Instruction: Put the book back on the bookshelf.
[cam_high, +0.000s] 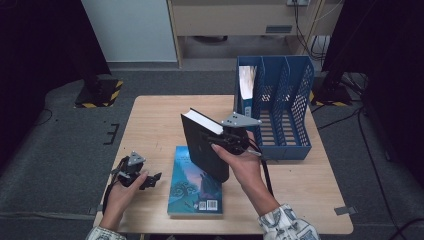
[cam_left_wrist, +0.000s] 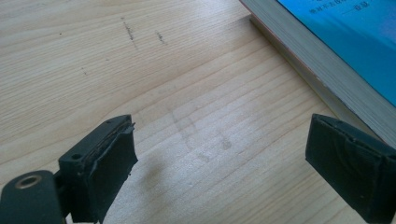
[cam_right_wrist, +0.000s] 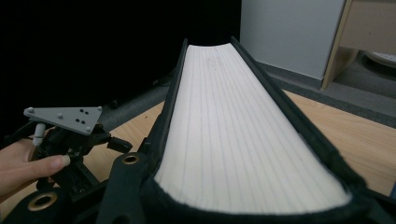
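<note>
Nearest the camera, the person's patterned sleeve comes in over the counter's near edge, and that hand carries the right gripper. Its fingers are clenched on a thick black book, gripped across its thickness and held clear of the counter, tilted, with the pale page block facing up and away. The cover is plain black and looks stiff; the pages are clean and tightly packed.

The left gripper hangs low by the counter's near left corner, its fingers released and spread wide over bare wood, nothing between them.

A blue paperback lies flat by the near edge, just beside the left gripper, its barcode toward the person. At the far right corner stands a blue mesh file rack, with one item already upright in its leftmost slot and the other slots bare.

I judge the work to be about a third done: one volume shelved, the black book lifted but not yet slotted, the paperback untouched.
</note>
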